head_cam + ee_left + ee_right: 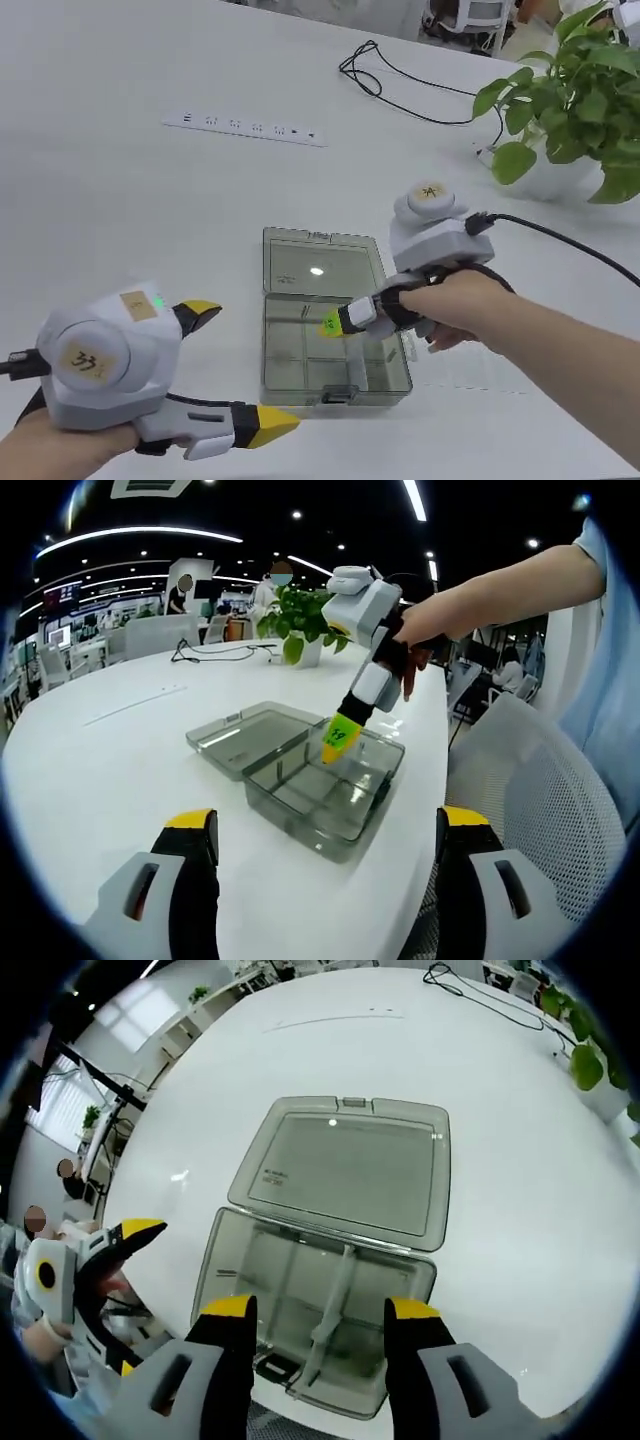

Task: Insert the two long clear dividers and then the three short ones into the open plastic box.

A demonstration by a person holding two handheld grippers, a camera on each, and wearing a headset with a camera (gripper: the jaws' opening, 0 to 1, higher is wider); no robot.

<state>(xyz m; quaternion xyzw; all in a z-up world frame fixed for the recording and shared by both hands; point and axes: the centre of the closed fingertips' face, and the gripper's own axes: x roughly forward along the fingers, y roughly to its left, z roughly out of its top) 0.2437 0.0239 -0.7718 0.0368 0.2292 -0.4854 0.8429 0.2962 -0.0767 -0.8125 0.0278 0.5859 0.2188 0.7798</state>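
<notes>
**A:** Where is the box?

**B:** The open box (pixel 290 390) lies on the table (pixel 120 200), straight ahead of the right gripper (pixel 321 1308). Its base is under the jaw tips and its lid (pixel 340 1170) lies flat beyond them. A long clear divider (pixel 340 1285) stands in the base and runs forward between those jaws.

**A:** Are they gripping it?

**B:** No. They stand partly open, with a gap on either side of the strip. The left gripper (pixel 326 820) has its jaws spread wide and empty, and the box is well ahead of them.

**A:** How would you do this step well?

**B:** I judge it to be seating that long divider. Keep the jaws square over the strip and press along its top edge. Check that both ends sit in the wall slots before lifting off. Thin clear plastic probably bows, so push near an end, not the middle. A fainter line runs alongside, ahead of one jaw tip. It may be the second long divider, but I cannot tell. I cannot tell either whether any short ones are in.

**A:** Is there any writing?

**B:** The round sticker (pixel 85 362) on the left gripper's body reads "33". The other sticker (pixel 430 191), on top of the right gripper, has a mark too small to read. The small print (pixel 272 1175) on the lid is also too small to read.
</notes>
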